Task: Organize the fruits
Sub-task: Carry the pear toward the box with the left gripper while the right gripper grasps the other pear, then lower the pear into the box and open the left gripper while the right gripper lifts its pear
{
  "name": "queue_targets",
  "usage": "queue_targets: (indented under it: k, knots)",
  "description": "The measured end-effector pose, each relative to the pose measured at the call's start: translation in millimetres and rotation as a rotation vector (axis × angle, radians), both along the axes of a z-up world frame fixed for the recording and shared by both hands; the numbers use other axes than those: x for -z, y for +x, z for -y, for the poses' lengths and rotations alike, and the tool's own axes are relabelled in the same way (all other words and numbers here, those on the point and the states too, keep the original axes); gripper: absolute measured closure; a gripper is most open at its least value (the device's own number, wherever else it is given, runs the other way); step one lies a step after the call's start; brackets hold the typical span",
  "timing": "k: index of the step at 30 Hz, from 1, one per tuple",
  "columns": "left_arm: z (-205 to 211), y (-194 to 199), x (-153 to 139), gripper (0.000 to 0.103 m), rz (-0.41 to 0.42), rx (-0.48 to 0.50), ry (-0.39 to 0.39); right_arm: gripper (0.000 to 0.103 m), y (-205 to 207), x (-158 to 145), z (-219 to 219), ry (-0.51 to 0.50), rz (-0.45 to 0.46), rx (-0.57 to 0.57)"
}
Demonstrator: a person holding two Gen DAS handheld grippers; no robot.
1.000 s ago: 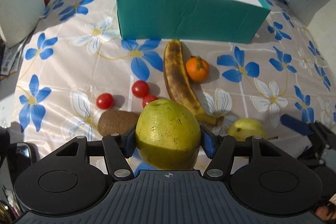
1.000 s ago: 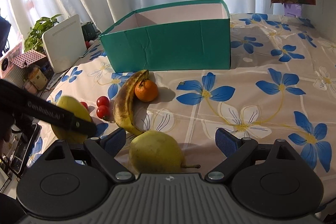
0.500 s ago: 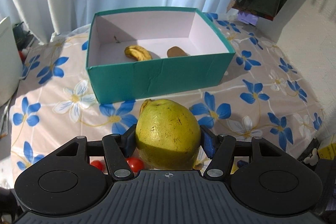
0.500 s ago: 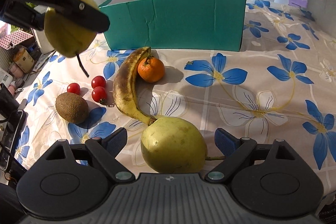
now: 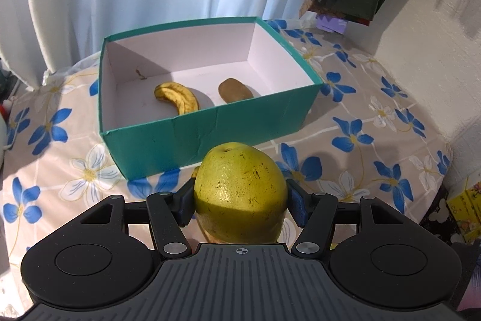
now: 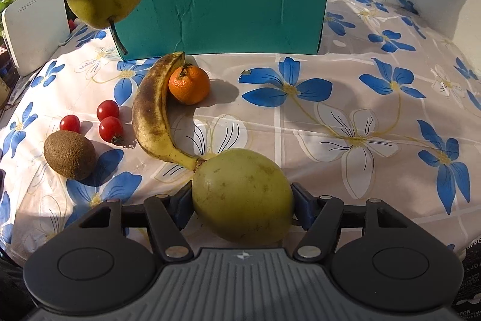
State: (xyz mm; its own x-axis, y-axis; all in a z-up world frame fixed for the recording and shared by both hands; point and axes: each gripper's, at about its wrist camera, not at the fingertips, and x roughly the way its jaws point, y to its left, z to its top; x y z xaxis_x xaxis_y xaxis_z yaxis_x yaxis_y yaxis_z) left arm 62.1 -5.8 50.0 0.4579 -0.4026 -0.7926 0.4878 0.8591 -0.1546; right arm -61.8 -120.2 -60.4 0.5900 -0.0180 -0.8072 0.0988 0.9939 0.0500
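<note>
In the right wrist view, a kiwi [image 6: 69, 155] is lying at 9 o'clock, then 3 cherry tomatoes [image 6: 108, 122], a long banana [image 6: 153, 113] and a mandarin [image 6: 188, 84] toward 12. The left gripper [image 5: 240, 200] is clamping 1 pear [image 5: 239, 194], lifted near the teal box [image 5: 210, 137], which is already holding a small banana [image 5: 177, 98] and another kiwi [image 5: 235, 91]. The right gripper [image 6: 242, 205] has just been closing; its pads are now pressing a second pear [image 6: 242, 197] on the tablecloth [image 6: 345, 110]. By my judgement, 2 fruits are boxed, 2 are grasped and 6 are waiting.
</note>
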Motion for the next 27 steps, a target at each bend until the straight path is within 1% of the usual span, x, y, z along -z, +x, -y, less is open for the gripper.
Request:
queue_targets:
  k: [3, 6, 10, 13, 19, 27]
  knots:
    - [1, 8, -2, 0.037, 0.014, -0.012, 0.005, 0.037, 3, -15, 5, 0.007, 0.043, 0.031]
    - [7, 15, -8, 0.037, 0.040, -0.029, 0.007, 0.037, 8, -38, 15, 0.006, 0.111, 0.055]
    - [22, 27, -15, 0.037, 0.068, -0.072, 0.001, 0.037, 19, -68, 36, -0.008, 0.208, 0.069]
    - [35, 36, -19, 0.037, 0.088, -0.102, 0.010, 0.037, 31, -82, 53, -0.022, 0.259, 0.085]
    - [53, 56, -21, 0.037, 0.145, -0.177, 0.063, 0.037, 51, -100, 78, -0.022, 0.332, 0.115]
    - [60, 88, -10, 0.037, 0.148, -0.252, 0.101, 0.037, 72, -109, 89, -0.013, 0.382, 0.088]
